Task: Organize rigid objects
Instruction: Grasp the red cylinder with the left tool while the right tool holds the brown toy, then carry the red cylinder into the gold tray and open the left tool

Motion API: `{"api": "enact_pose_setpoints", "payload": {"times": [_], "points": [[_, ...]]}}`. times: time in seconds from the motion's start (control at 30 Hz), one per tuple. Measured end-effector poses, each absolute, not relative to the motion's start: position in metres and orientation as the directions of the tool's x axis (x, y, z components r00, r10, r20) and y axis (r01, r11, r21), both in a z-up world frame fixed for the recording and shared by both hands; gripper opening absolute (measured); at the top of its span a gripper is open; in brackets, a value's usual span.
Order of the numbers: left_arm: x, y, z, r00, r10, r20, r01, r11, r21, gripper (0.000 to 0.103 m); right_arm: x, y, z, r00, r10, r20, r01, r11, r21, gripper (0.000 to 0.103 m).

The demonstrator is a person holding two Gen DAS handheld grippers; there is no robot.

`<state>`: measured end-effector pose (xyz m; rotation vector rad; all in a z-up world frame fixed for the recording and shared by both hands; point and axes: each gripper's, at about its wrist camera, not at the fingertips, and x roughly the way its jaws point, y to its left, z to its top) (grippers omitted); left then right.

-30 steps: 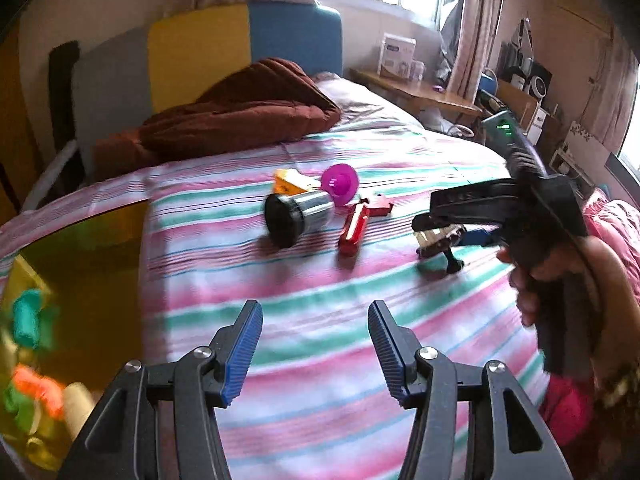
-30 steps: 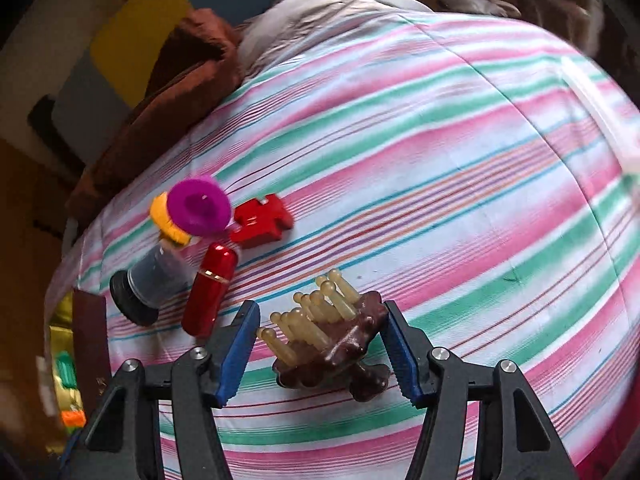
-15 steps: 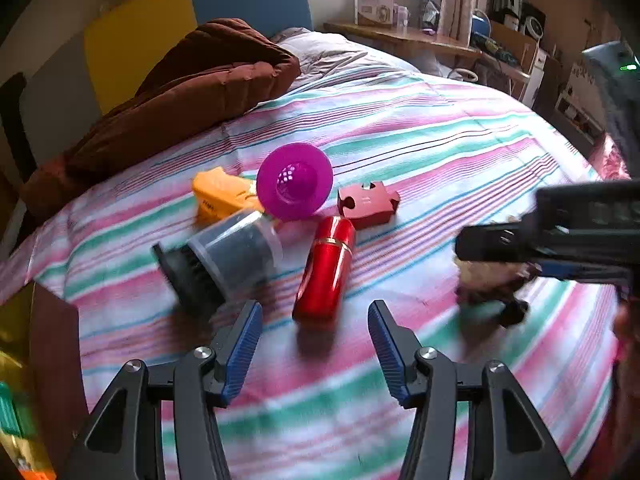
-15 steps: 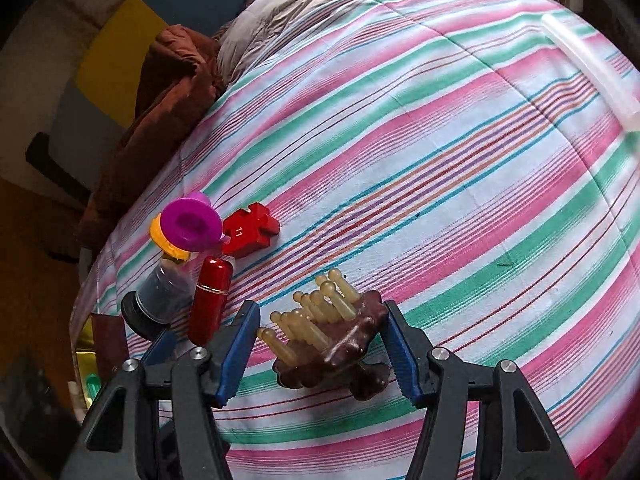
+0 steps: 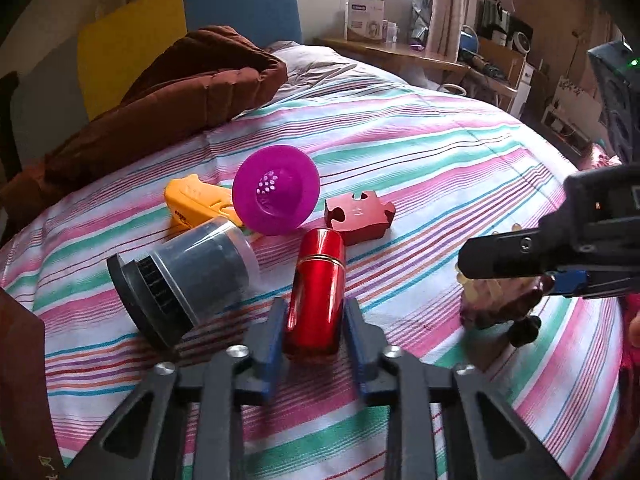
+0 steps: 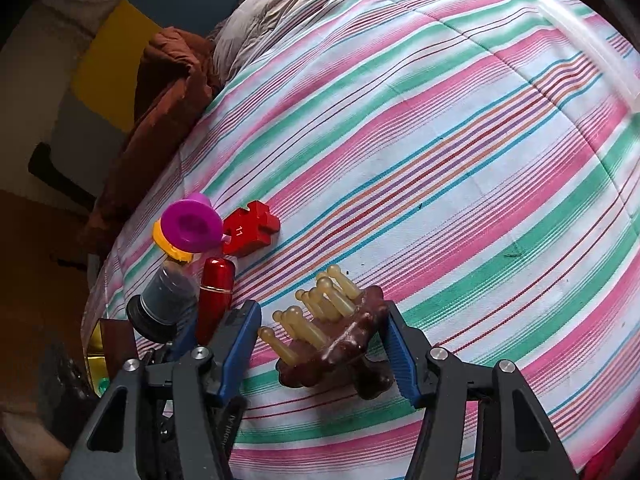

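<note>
Left gripper [image 5: 314, 330]: blue ribbed pads closed onto the near end of a glossy red metal cylinder [image 5: 317, 292] lying on the bed. Right gripper [image 6: 322, 344]: jaws straddling a brown scalp brush [image 6: 332, 340] with pale rubbery prongs; right pad touching, left pad apart. Just left of the cylinder: grey translucent jar [image 5: 188, 276] on its side. Behind: magenta perforated disc [image 5: 276, 194], yellow plastic piece [image 5: 196, 202], red jigsaw block [image 5: 358, 214]. Surface: soft striped bedspread [image 5: 400, 148], open to the right. Beyond: brown quilted blanket [image 5: 168, 100], wooden desk [image 5: 400, 54].
</note>
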<state>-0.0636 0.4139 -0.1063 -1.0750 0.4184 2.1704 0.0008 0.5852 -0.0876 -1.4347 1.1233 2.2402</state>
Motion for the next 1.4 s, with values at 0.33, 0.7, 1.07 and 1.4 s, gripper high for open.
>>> {"api": "enact_pose_setpoints", "payload": {"times": [0.33, 0.7, 1.07, 1.4], "points": [[-0.035, 0.396, -0.105, -0.47, 0.425, -0.774, -0.698, -0.715, 0.031, 0.025, -0.007, 0.578, -0.086, -0.473, -0.159, -0.866, -0.557, -0.708, 0.434, 0.061], [0.008, 0.352, -0.092, -0.532, 0.477, -0.7, -0.686, -0.727, 0.026, 0.025, -0.008, 0.571, -0.082, -0.478, -0.113, -0.871, -0.528, -0.755, 0.387, 0.06], [0.047, 0.307, -0.073, -0.512, 0.536, -0.671, -0.691, -0.721, -0.05, 0.025, -0.008, 0.568, -0.082, -0.495, -0.116, -0.861, -0.51, -0.763, 0.397, 0.06], [0.072, 0.259, -0.04, -0.531, 0.576, -0.621, -0.683, -0.725, -0.088, 0.025, -0.006, 0.558, -0.081, -0.506, -0.133, -0.853, -0.482, -0.777, 0.406, 0.054]]}}
